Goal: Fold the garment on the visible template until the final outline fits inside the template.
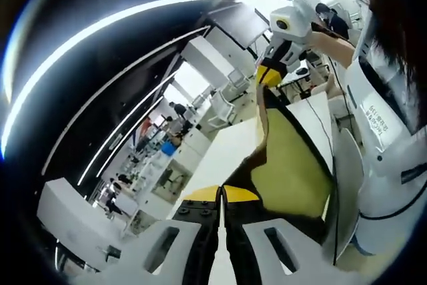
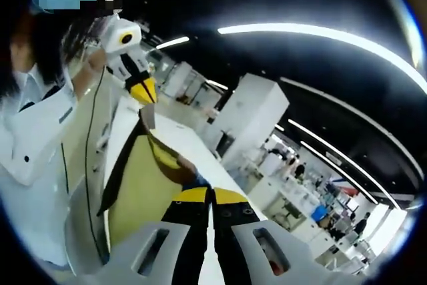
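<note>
Yellow-green cloth with dark trim hangs stretched between your two grippers: the garment (image 1: 290, 165) is lifted off the white counter (image 1: 220, 158). Your left gripper (image 1: 221, 199) has its fingers pressed together on one edge of it, and your right gripper (image 2: 211, 198) pinches the other edge the same way. You look to be mid-fold, cloth held up in the air. Next, lower it flat onto the counter; I cannot see the template from here.
</note>
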